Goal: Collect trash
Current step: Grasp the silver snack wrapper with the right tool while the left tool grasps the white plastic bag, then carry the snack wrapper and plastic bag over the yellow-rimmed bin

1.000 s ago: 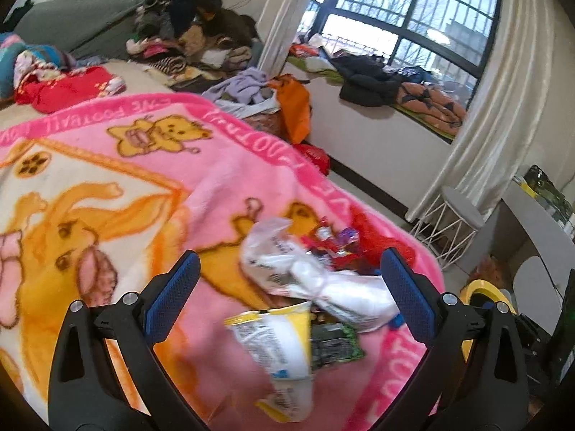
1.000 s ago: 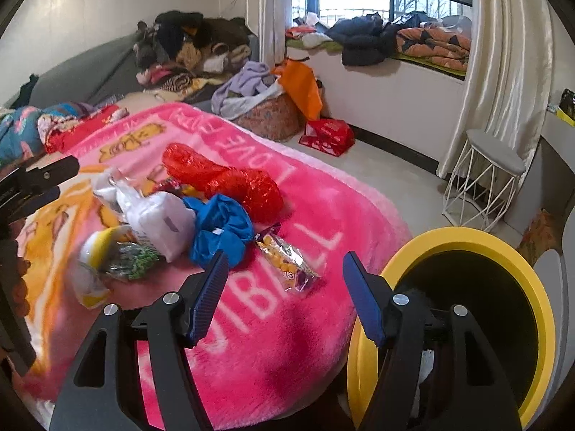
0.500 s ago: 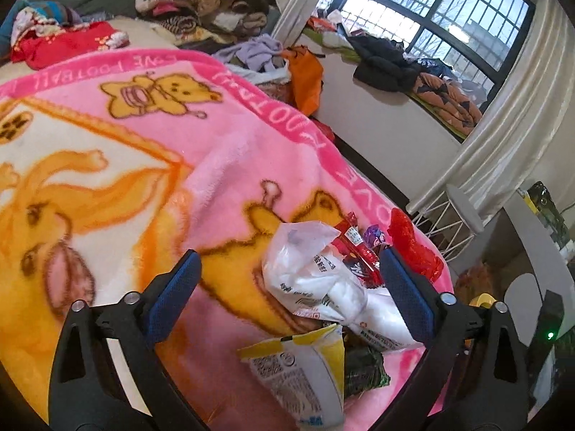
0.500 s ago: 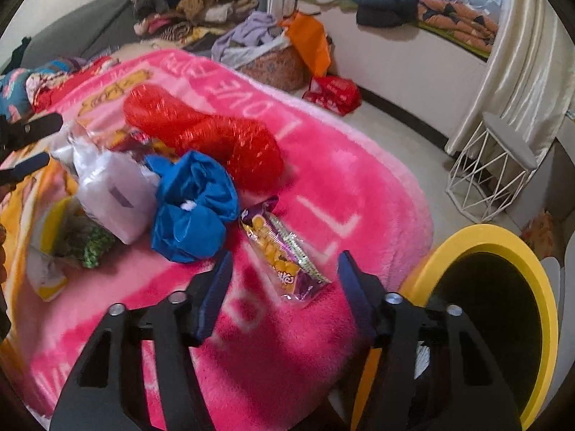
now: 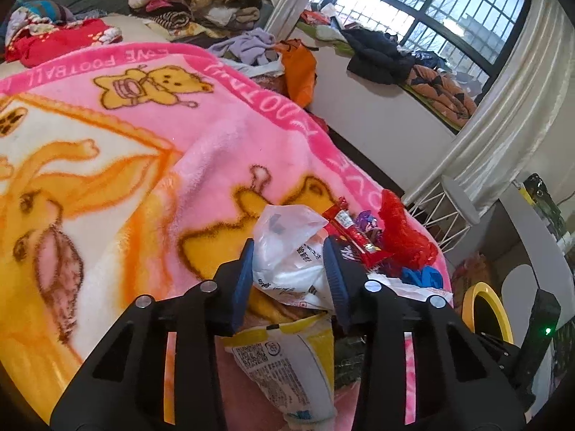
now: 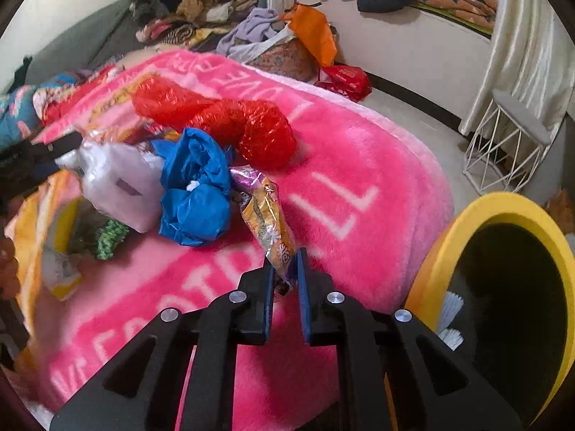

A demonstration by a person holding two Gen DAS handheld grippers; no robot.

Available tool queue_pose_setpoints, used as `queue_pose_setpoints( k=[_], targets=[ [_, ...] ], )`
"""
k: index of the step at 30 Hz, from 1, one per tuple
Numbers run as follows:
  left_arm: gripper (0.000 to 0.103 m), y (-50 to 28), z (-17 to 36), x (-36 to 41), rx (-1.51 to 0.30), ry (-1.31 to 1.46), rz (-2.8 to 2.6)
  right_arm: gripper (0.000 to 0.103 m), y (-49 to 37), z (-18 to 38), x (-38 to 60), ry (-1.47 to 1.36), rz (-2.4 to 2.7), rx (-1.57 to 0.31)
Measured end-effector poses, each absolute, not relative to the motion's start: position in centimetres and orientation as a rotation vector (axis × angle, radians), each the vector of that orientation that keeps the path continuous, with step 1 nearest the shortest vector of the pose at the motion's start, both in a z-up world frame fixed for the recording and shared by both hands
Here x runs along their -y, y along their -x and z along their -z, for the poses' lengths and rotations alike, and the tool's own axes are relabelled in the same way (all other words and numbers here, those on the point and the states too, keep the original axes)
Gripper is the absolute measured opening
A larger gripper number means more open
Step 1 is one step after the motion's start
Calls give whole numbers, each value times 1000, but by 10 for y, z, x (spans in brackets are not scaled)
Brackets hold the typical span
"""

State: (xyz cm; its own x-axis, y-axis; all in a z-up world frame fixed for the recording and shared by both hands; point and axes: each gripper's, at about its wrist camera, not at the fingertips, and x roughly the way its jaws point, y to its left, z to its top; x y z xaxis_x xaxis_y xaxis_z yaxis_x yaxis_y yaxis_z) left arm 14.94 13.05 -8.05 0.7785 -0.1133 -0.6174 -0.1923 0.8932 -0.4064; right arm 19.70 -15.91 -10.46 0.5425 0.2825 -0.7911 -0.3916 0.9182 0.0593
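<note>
The left gripper (image 5: 289, 262) points forward and downward, its two black arms converging from the lower corners of its view to blue-padded fingers (image 5: 242, 280). Its jaws are closing, and a white bag (image 5: 287, 251) bulges between the pads, touching both. The right gripper (image 6: 284, 274) tilts down more steeply. Its jaws are closing too, nearly together, the blue pads (image 6: 302, 294) pinching the near end of a wrapper (image 6: 267, 215) that sticks out beyond the fingertips. In the right wrist view the left gripper's dark fingers show blurred at the far left edge, against the same bag.
</note>
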Motion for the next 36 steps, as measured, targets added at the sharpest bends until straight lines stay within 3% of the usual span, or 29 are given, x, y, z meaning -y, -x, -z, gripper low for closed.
queue_pose_setpoints(
  k=[1, 6, 36],
  targets=[
    [20, -148, 78, -130, -674, 470, -46, 11, -195, 102, 162, 107, -407, -911],
    [18, -141, 62, -128, -621, 469, -44, 11, -185, 92, 172, 53, -404, -893],
    [18, -95, -23, -125, -393, 418, -23, 11, -144, 38, 184, 1, -424, -728]
  ],
)
